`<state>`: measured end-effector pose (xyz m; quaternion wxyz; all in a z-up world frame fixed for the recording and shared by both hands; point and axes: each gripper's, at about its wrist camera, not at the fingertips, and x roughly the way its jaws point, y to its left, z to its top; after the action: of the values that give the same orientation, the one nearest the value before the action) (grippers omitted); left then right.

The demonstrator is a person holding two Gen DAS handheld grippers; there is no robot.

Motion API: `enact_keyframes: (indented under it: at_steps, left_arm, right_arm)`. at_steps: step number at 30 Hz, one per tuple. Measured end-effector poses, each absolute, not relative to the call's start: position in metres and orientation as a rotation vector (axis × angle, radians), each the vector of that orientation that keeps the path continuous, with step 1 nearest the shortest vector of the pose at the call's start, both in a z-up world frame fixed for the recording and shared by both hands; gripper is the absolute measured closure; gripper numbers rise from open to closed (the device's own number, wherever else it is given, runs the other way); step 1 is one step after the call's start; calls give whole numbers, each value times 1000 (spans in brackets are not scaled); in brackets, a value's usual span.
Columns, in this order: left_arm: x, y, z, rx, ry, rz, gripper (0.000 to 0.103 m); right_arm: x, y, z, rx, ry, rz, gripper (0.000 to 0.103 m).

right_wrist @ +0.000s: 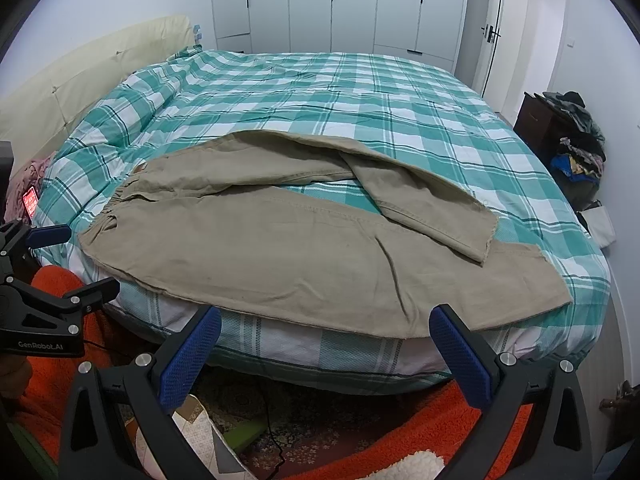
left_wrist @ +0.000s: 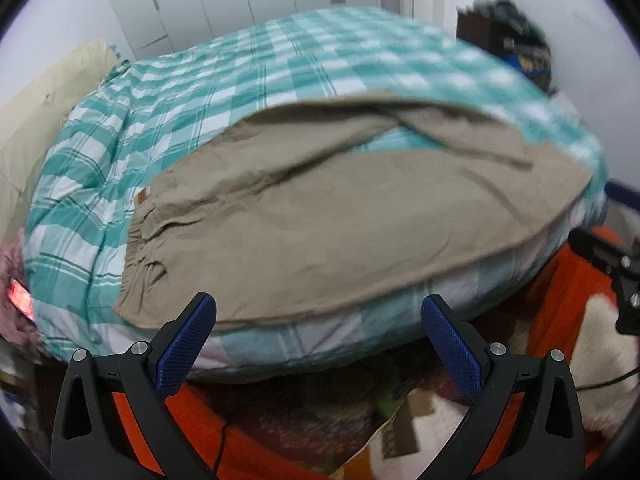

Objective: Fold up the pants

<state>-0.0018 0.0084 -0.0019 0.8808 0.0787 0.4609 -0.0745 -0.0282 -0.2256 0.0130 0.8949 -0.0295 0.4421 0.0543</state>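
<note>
My right claw (right_wrist: 325,344) hangs with its blue pads (right_wrist: 192,356) spread wide, nothing between them, just short of the bed's near edge. My left claw (left_wrist: 319,334) is splayed equally wide and grips nothing; it also hovers off the mattress edge, and shows in the right view at far left (right_wrist: 60,264). Below both claws lies an orange rug (right_wrist: 460,432).

Just ahead of my fingertips, the khaki pants (right_wrist: 280,256) lie flat on the green-and-white checked bedspread (right_wrist: 360,92), their nearest hem overhanging the bed edge right in front of me. The elastic waistband (right_wrist: 108,216) sits ahead and to the left of the right claw; the near leg runs off to the right. The farther leg is bent back, its cuff (right_wrist: 486,240) lying across the near leg, ahead and right of the right claw.

Beyond, a cream headboard (right_wrist: 100,68) stands far left, white wardrobe doors (right_wrist: 352,4) straight ahead, and a heap of clothes (right_wrist: 580,148) far right.
</note>
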Motion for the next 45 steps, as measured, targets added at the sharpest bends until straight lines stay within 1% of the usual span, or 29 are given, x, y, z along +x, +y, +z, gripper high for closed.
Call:
enact_keyframes:
  at_steps: [2, 3, 5, 6, 8, 9, 10, 11, 12, 14, 17, 19, 21, 24, 25, 26, 27, 28, 29, 30, 33, 35, 36, 37, 39, 43, 45]
  left_arm:
    - [0, 21, 12, 78, 892, -180, 1]
    - [1, 32, 23, 15, 819, -207, 1]
    - [3, 42, 32, -51, 725, -262, 1]
    - [10, 46, 33, -96, 709, -302, 1]
    - [25, 48, 24, -143, 770, -350, 1]
    - [35, 47, 12, -185, 838, -372, 1]
    - [39, 46, 4, -209, 872, -370, 1]
    - [41, 44, -5, -223, 908, -358, 1]
    - [41, 41, -16, -214, 948, -341, 1]
    - [36, 34, -27, -162, 981, -338, 1]
    - [20, 28, -34, -40, 967, -328, 1]
    - [17, 26, -37, -15, 971, -320, 1]
    - [19, 29, -38, -34, 981, -318, 1]
    - [25, 29, -40, -51, 992, -311, 1]
    - [27, 28, -41, -48, 996, -308, 1]
    - [29, 27, -42, -43, 1000, -304, 1]
    - [31, 27, -45, -35, 1011, -295, 1]
    - [33, 26, -46, -33, 1020, -289, 1]
    - [36, 25, -48, -33, 1030, -283, 1]
    - [37, 26, -50, -35, 1041, -276, 1]
    - [40, 27, -56, -40, 1068, -258, 1]
    - [42, 26, -60, -34, 1080, -245, 1]
    - [43, 25, -63, -31, 1094, -237, 1]
    - [44, 25, -65, -32, 1104, -235, 1]
    - [47, 23, -69, -41, 1119, -237, 1]
    - [49, 17, -74, -27, 1122, -246, 1]
    - [51, 12, -81, -11, 1136, -250, 1]
  right_arm:
    - [-32, -229, 22, -53, 854, 99, 0]
    - [-35, -232, 29, -45, 813, 89, 0]
    - [-49, -245, 57, -1, 643, 65, 0]
    - [-57, -252, 70, 23, 558, 58, 0]
    - [-67, -262, 85, 70, 398, 76, 0]
    - [-67, -264, 85, 85, 358, 115, 0]
    - [-60, -264, 76, 106, 365, 172, 0]
    - [-51, -261, 66, 106, 438, 202, 0]
    - [-37, -256, 49, 81, 567, 219, 0]
    - [-21, -250, 15, 30, 732, 218, 0]
    - [-9, -266, -4, -11, 744, 163, 0]
    - [10, -293, -7, 19, 761, 135, 0]
    - [42, -340, -17, 116, 782, 95, 0]
    - [88, -418, -51, 276, 872, -33, 1]
    - [106, -445, -64, 353, 902, -70, 2]
    - [125, -472, -79, 446, 929, -91, 4]
    - [142, -493, -94, 528, 957, -101, 9]
    - [158, -508, -107, 588, 988, -110, 15]
    - [174, -521, -120, 631, 1019, -119, 20]
    - [190, -531, -132, 651, 1045, -121, 27]
    - [225, -536, -158, 648, 1098, -112, 28]
    - [238, -536, -164, 617, 1087, -124, 29]
    - [242, -536, -165, 605, 1078, -126, 39]
    - [247, -534, -165, 587, 1072, -125, 65]
    - [253, -528, -159, 504, 1072, -149, 98]
    - [237, -480, -105, 242, 957, -30, 97]
    - [202, -421, -67, -22, 877, 133, 97]
